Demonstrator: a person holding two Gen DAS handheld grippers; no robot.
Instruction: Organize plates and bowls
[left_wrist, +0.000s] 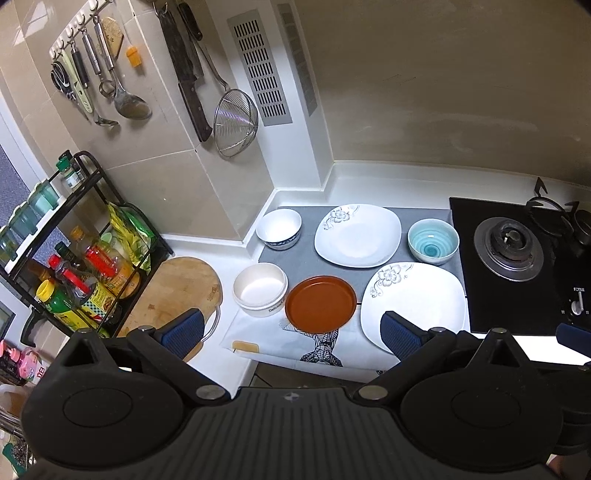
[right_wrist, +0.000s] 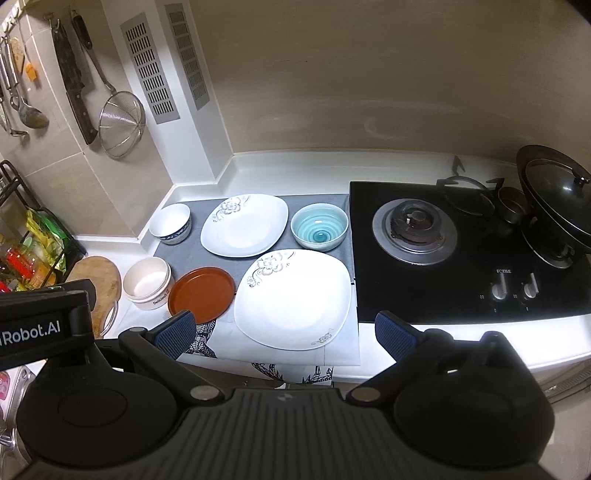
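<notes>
You are holding both grippers above the front of the desk (right_wrist: 388, 343), and nothing is being carried yet: the left gripper (left_wrist: 291, 334) and the right gripper (right_wrist: 284, 334) are both hanging with jaws wide apart and empty. By the look of it, you are at the very start, choosing a first piece.

The dishes are all lying singly on the grey mat (right_wrist: 192, 254) and the patterned cloth (right_wrist: 295, 354). The near white floral plate (right_wrist: 295, 299) is sitting just left of the black hob (right_wrist: 461, 295); the far floral plate (right_wrist: 243, 225) is lying between the blue-banded white bowl (right_wrist: 171, 223) and the turquoise bowl (right_wrist: 319, 227). The brown plate (right_wrist: 201, 293) is sitting between the cream bowl (right_wrist: 147, 282) and the near plate.

Probably you are looking at stacking plates with plates and bowls with bowls. That calls for a rim grip, since the plates are lying flat.

The near plate and the cloth are reaching close to the desk's front edge. Pieces are crowding each other, so lift straight up.
</notes>
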